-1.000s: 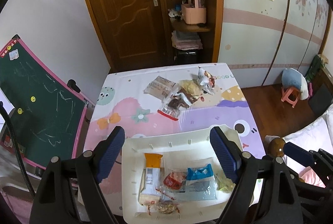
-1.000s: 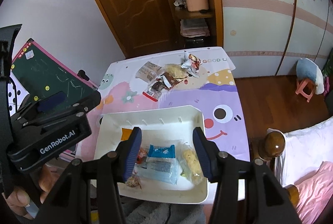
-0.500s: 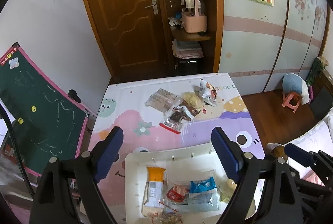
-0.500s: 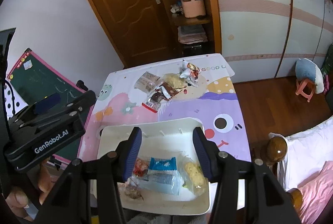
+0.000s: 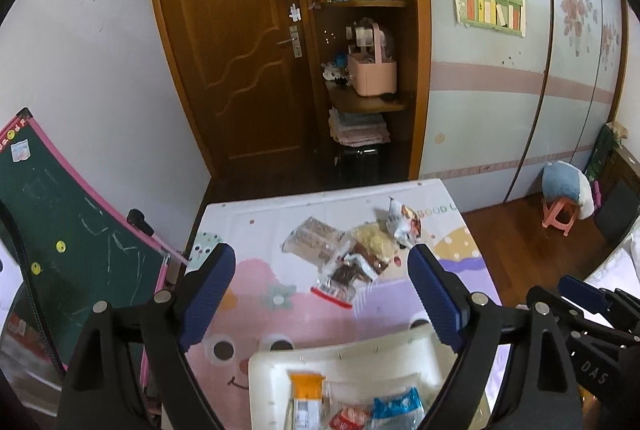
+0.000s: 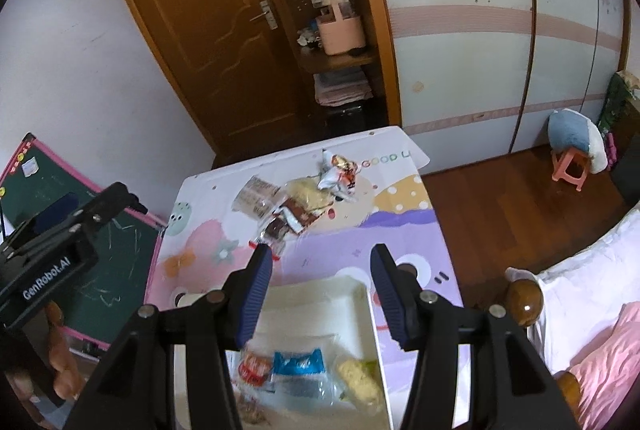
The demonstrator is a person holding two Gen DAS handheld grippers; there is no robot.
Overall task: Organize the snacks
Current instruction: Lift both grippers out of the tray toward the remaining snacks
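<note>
On the table (image 5: 256,294), which has a cartoon-print cloth over it, there's a white tray (image 5: 360,358) at the near edge and a loose pile of snacks (image 5: 352,254) further back toward the far side — the two are well apart. That pile looks like a clear bag with a red strip, a brown wrapper, a yellowish puffy bag, a pale flat pack and a crinkly silver-and-orange one at the back, all overlapping.

Inside the tray you can see an orange-topped pack (image 5: 306,390) at the left, then a red pack (image 6: 254,368), a blue pack (image 6: 298,362) and a yellow snack in clear wrap (image 6: 358,380) toward the right, lying side by side. The right view is a bit blurred down there, so no finer detail.

Left gripper (image 5: 318,300) hangs over the table between tray and pile, jaws wide apart with nothing between them — they've just been opening a bit more. Right gripper (image 6: 320,294) is over the tray's far edge, jaws parted about halfway, also holding nothing. In the right view the left gripper's black body sits off to the left with a hand (image 6: 60,362) under it.

Behind the table: a brown door (image 5: 240,50), open shelves with a pink caddy (image 5: 372,70), and a green chalkboard (image 5: 60,238) leaning at the left.
</note>
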